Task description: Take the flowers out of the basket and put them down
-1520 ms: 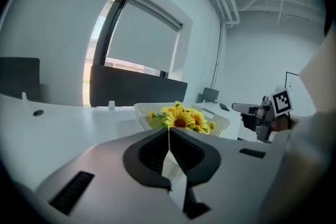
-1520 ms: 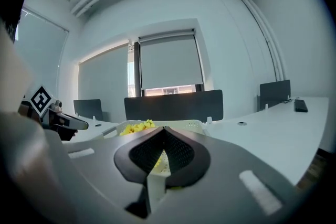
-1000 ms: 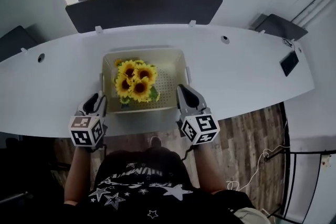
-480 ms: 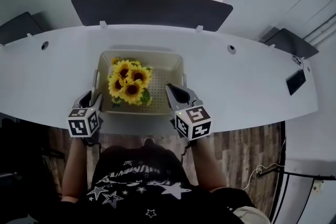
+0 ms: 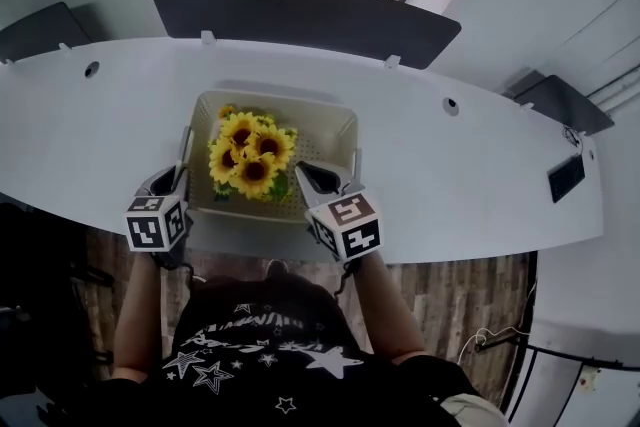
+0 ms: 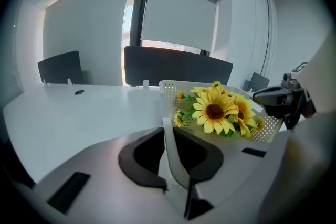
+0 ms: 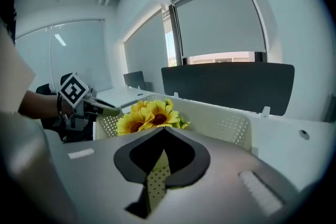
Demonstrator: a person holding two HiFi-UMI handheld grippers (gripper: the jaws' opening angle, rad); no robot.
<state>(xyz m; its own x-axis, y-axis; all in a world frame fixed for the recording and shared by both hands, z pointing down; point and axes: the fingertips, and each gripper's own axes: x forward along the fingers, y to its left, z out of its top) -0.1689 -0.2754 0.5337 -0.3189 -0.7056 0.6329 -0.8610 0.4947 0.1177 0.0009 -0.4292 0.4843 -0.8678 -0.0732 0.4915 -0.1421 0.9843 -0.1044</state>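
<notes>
Closing left tongs [image 6: 168, 131] onto basket [image 5: 330, 137] wall | right tongs [image 7: 164, 131] fully shut, empty, at basket rim

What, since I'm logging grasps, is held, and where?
The left gripper, fingers just closing, grips the basket by its left wall; the right gripper is shut, hold unclear.

White basket [image 5: 335, 129] near table's [image 5: 480, 165] front edge; sunflowers [image 5: 250, 155] bunched in its left half; dark panel [image 5: 300, 15] along far edge.

Shirt [image 5: 270, 355]: black, short sleeves, white star print.
Left gripper [image 5: 177, 178]: grey, black pads (white cube with black square markers).
Right gripper [image 5: 304, 172]: same build.
</notes>
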